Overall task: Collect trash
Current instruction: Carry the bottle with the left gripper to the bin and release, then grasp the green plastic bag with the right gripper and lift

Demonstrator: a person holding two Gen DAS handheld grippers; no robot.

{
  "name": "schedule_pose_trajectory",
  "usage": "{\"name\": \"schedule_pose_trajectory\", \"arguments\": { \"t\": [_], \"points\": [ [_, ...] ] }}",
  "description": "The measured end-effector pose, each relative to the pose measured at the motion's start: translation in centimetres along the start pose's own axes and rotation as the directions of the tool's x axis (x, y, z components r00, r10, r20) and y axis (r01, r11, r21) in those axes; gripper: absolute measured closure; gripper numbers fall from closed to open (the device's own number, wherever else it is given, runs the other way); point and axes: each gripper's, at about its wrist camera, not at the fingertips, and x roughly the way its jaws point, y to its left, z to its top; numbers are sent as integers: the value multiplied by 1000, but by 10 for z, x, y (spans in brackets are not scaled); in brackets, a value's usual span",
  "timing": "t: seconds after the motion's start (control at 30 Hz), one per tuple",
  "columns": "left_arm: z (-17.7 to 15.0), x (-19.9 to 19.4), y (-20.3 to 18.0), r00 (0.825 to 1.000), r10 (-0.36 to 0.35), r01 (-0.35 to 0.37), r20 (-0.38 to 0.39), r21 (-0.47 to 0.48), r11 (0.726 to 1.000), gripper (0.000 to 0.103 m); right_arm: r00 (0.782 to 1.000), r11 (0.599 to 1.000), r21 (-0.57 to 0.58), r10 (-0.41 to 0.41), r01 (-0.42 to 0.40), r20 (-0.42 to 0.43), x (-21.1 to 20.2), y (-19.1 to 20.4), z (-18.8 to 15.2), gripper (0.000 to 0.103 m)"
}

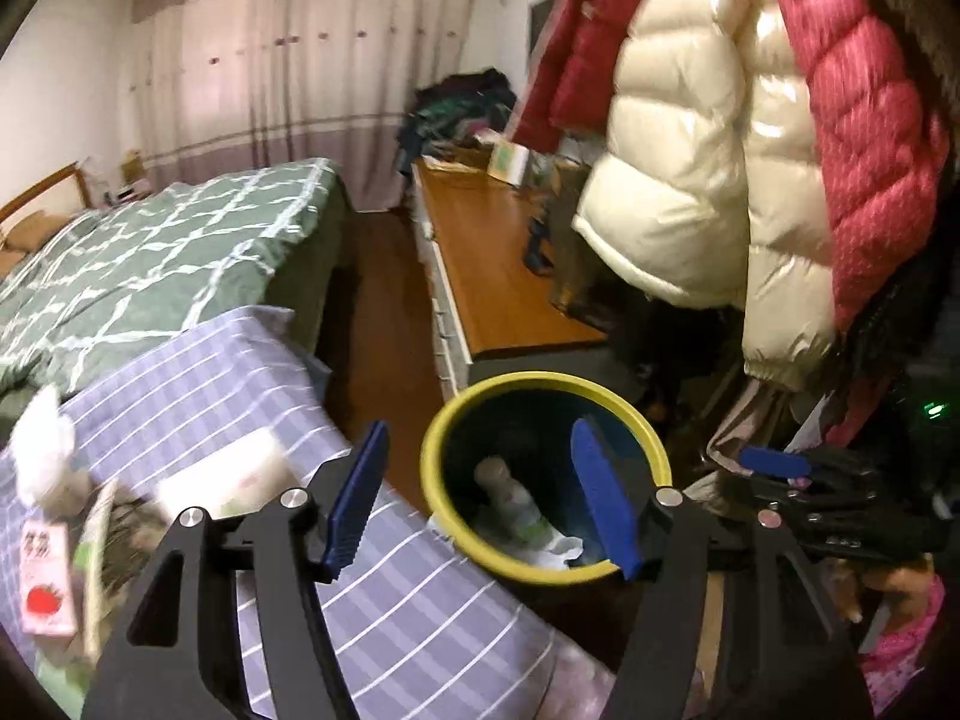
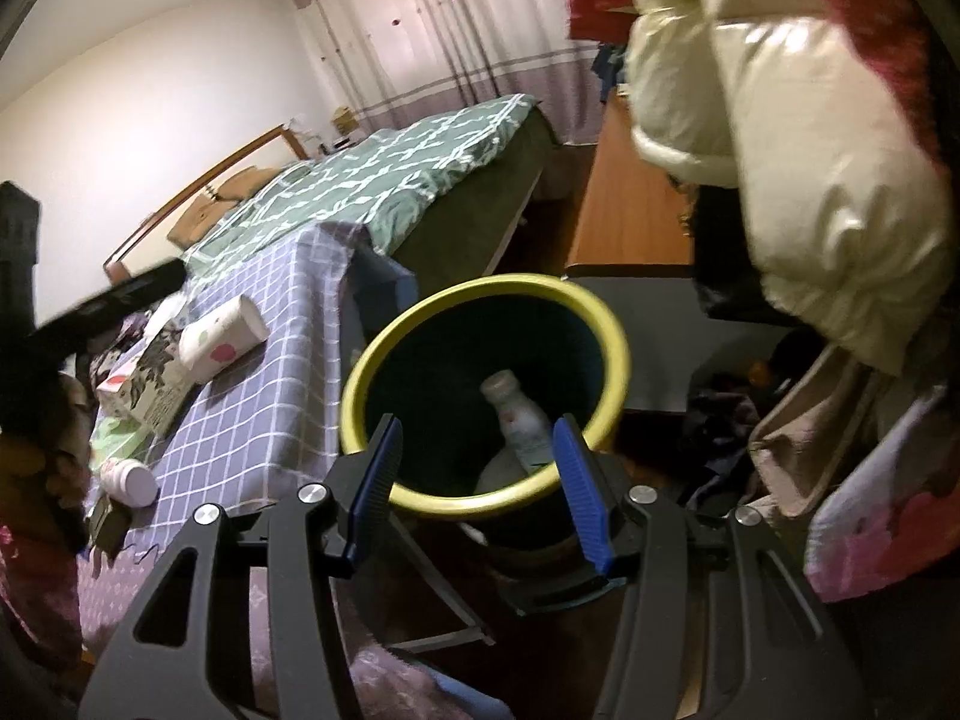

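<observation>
A dark bin with a yellow rim (image 1: pixel 441 420) (image 2: pixel 384 348) stands on the floor beside a table with a purple checked cloth (image 1: pixel 420 618) (image 2: pixel 270 396). A plastic bottle (image 1: pixel 513 501) (image 2: pixel 522 420) and white paper (image 1: pixel 555 549) lie inside it. My left gripper (image 1: pixel 480 504) is open and empty above the bin's near edge. My right gripper (image 2: pixel 477 474) is open and empty over the bin's rim; it also shows in the left wrist view (image 1: pixel 780 465). On the table lie a paper cup (image 2: pixel 222 339), a white pill bottle (image 2: pixel 129 480), cartons (image 1: pixel 45 585) (image 2: pixel 147 387) and a crumpled tissue (image 1: pixel 42 450).
A bed with a green quilt (image 1: pixel 150 264) (image 2: pixel 390 174) lies behind the table. A wooden dresser (image 1: pixel 498 276) (image 2: pixel 630 210) stands to the right. Cream and red puffer jackets (image 1: pixel 720 150) (image 2: pixel 810 180) hang over the bin's right side. Bags and clothes (image 2: pixel 810 450) pile on the floor.
</observation>
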Motion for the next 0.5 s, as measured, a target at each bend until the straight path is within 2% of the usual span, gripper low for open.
{"name": "schedule_pose_trajectory", "arguments": {
  "t": [0.17,0.27,0.3,0.33,0.4,0.43,0.5],
  "points": [
    [-16,-66,48,994,92,-87,62,-79,993,40,999,999,-40,35,-37,-31,13,26,0,52],
    [-30,-111,82,978,185,-172,98,-130,977,39,997,995,-78,58,-62,-46,18,50,1,52],
    [-37,-128,97,968,228,-211,107,-152,966,38,996,993,-91,67,-71,-50,21,57,2,52],
    [-41,-139,106,959,258,-237,115,-168,957,31,995,991,-104,77,-82,-57,24,67,3,52],
    [-55,-164,129,931,337,-305,141,-211,929,19,993,985,-138,95,-104,-73,33,91,4,52],
    [-66,-179,146,910,389,-349,147,-240,906,18,992,982,-151,100,-111,-80,36,100,4,52],
    [-79,-192,165,887,439,-392,139,-273,878,18,988,974,-186,112,-130,-103,45,126,2,52]
  ]
}}
